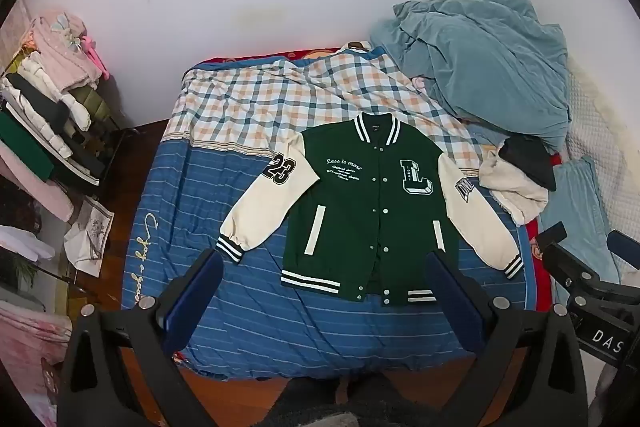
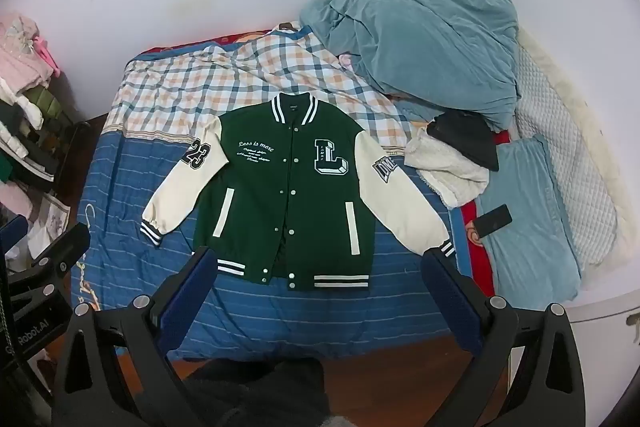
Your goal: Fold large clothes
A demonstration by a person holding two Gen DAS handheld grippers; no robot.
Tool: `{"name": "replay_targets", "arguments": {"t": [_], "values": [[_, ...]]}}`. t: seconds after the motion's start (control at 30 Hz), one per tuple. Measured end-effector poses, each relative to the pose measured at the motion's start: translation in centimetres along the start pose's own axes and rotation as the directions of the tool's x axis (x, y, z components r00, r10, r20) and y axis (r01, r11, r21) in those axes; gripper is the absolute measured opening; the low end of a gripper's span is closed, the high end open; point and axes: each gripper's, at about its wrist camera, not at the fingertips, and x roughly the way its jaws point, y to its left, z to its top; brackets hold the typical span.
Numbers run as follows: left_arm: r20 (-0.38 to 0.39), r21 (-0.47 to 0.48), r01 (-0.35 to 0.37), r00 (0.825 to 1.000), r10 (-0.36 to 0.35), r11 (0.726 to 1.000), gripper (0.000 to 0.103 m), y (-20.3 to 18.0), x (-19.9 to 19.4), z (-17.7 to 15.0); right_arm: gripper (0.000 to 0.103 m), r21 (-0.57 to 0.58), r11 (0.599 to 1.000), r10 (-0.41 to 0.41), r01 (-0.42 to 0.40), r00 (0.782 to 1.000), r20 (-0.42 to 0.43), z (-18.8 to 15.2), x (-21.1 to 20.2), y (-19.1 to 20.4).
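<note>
We see green varsity jacket (image 1: 370,211) flat, snapped, sleeves spread, mid-bed (image 1: 248,327). Left gripper (image 1: 324,275), right gripper (image 2: 316,267): jaws spread, empty, above hem. Teal blanket (image 1: 480,63) at 2 o'clock.

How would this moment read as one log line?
jacket: flat, face up, unfolded | left tool: open, empty | right tool: open, empty

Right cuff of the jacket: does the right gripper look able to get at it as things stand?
Probably yes. The right gripper is open and empty, and the cuff lies flat on the bed just beyond its right finger. Nothing lies over the cuff or between it and the finger.
</note>
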Motion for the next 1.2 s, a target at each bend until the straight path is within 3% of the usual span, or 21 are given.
{"name": "replay_targets", "arguments": {"t": [1.2], "values": [[0.005, 0.000, 0.003, 1.000, -0.003, 1.000, 0.103, -0.7, -0.9, 0.7, 0.103, -0.007, 1.000, 0.000, 0.000, 1.000, 0.010, 0.8, -1.3, -0.4]]}}
